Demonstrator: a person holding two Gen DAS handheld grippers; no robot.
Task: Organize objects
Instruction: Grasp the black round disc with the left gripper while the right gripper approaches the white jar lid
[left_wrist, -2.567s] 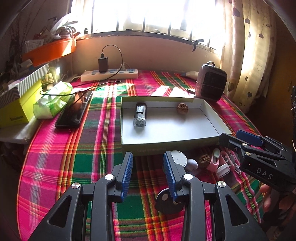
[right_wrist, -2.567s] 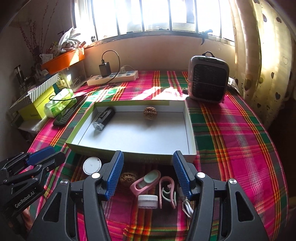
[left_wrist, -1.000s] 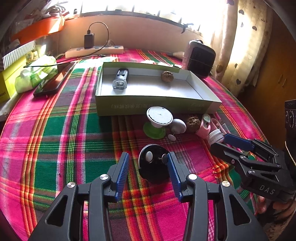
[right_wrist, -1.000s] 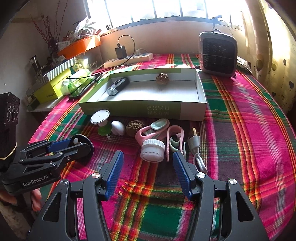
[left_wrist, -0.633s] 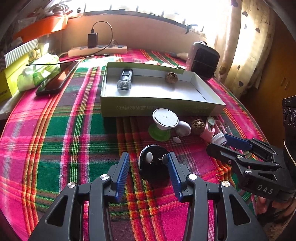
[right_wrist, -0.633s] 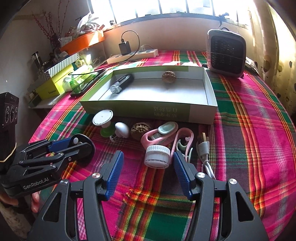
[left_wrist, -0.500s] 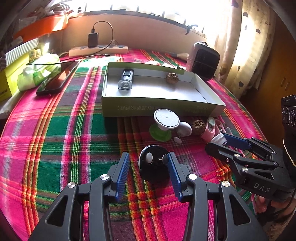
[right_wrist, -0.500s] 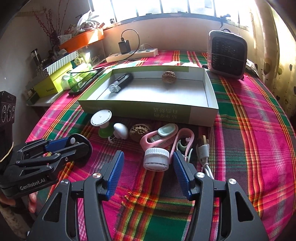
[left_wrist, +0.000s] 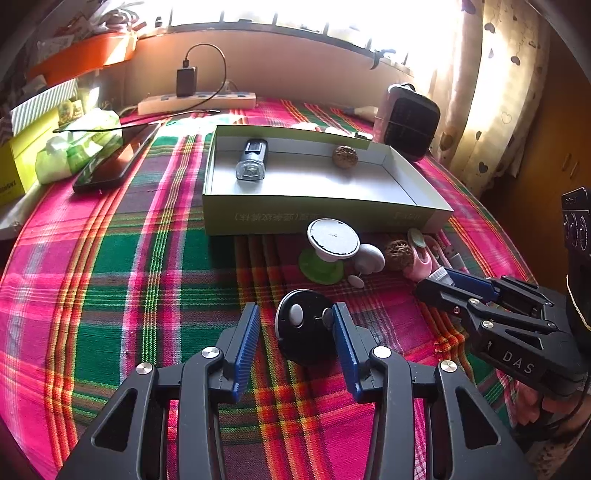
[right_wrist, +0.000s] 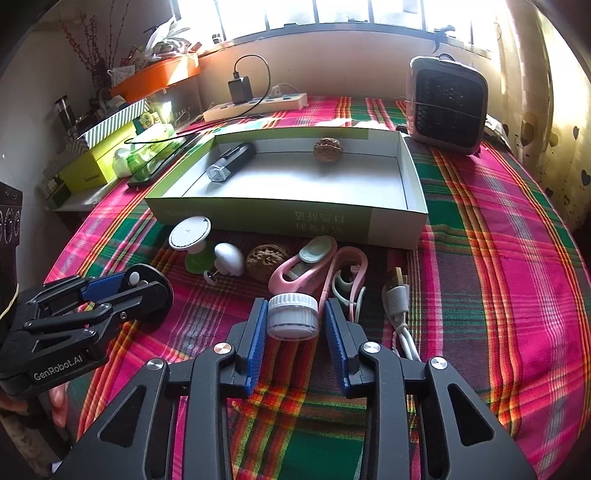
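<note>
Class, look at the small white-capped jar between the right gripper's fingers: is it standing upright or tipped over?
Upright: the jar rests on its base, white cap on top.

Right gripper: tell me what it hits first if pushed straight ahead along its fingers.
The right gripper is open, and the small white-capped jar already sits between its fingers, so it would probably meet that first. Beyond lie the pink clip and the box.

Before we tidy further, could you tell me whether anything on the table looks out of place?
Most small items lie loose on the plaid tablecloth in front of the shallow green-and-white box, which holds only a black flashlight and a brown walnut. Nothing looks spilled or broken.
</note>
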